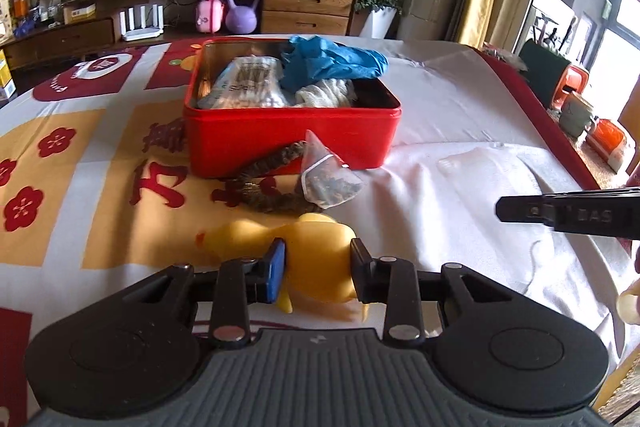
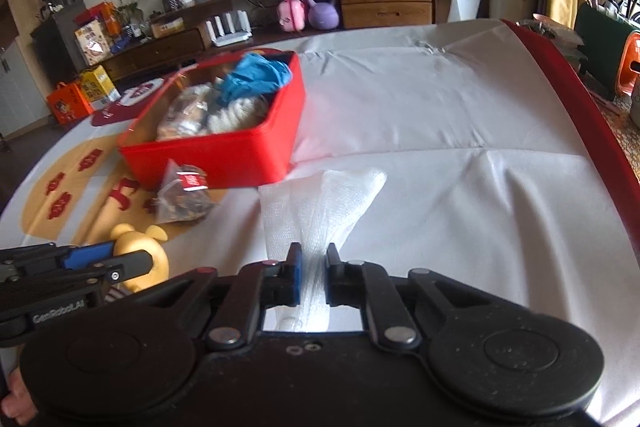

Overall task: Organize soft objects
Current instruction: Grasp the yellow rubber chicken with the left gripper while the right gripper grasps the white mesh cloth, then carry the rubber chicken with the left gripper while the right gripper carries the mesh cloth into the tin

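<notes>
Cloth with red and yellow prints (image 1: 60,163) covers the left part of the table, and the right part is plain white. Near the front, the left gripper (image 1: 318,269) has its two fingers pressed on the sides of a yellow rubber duck (image 1: 316,247), which lies on the cloth with its beak pointing left. Just behind the duck there is a brown braided rope (image 1: 264,179) in a curl, and one end of it leans against a red tin box (image 1: 288,131). A clear pyramid tea bag (image 1: 326,179) rests on the rope and touches the front wall of the box. Inside the open box I see a packet of cotton swabs (image 1: 248,83), a white knotted cord (image 1: 324,95) and a blue glove (image 1: 332,61) that hangs over the back rim. More to the right, the right gripper (image 2: 313,277) is nearly closed and pinches a white bubble wrap sheet (image 2: 320,203), which spreads on the white cloth toward the box.
</notes>
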### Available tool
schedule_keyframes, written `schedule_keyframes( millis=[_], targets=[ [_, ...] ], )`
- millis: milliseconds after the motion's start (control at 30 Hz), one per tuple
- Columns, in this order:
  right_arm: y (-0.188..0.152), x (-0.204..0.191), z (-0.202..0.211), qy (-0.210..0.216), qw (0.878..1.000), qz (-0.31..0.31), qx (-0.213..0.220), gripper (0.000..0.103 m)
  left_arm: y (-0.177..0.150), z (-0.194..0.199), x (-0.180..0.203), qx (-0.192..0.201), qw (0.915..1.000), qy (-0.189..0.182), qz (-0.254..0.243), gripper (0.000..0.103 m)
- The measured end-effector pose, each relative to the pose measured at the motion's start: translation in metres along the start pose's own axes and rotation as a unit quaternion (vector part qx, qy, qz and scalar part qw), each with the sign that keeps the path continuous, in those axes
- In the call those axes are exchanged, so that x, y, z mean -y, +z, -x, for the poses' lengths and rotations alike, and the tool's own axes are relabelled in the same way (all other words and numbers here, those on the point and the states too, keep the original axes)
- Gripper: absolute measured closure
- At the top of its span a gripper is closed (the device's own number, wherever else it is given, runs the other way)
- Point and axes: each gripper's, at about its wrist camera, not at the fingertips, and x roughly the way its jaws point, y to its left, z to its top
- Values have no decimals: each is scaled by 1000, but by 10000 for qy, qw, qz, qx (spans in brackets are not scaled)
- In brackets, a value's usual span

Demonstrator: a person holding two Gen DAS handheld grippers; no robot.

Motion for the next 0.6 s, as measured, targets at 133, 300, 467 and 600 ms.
schedule_keyframes(
  millis=[133,300,467,600],
  targets=[
    [5,-5,18,135,9999,-15,53,94,2,18,-6,83,10000,-2,48,70],
    [9,-16,38,290,9995,87,100,94,6,42,-8,281,9995,-114,1,70],
    [18,-28,56,419,9988,171,205,94,15,60,-5,419,9989,-222,-38,70],
    [28,-34,67,480,9982,209,294,94,27,74,-3,574,9979,-282,-80,70]
  ],
)
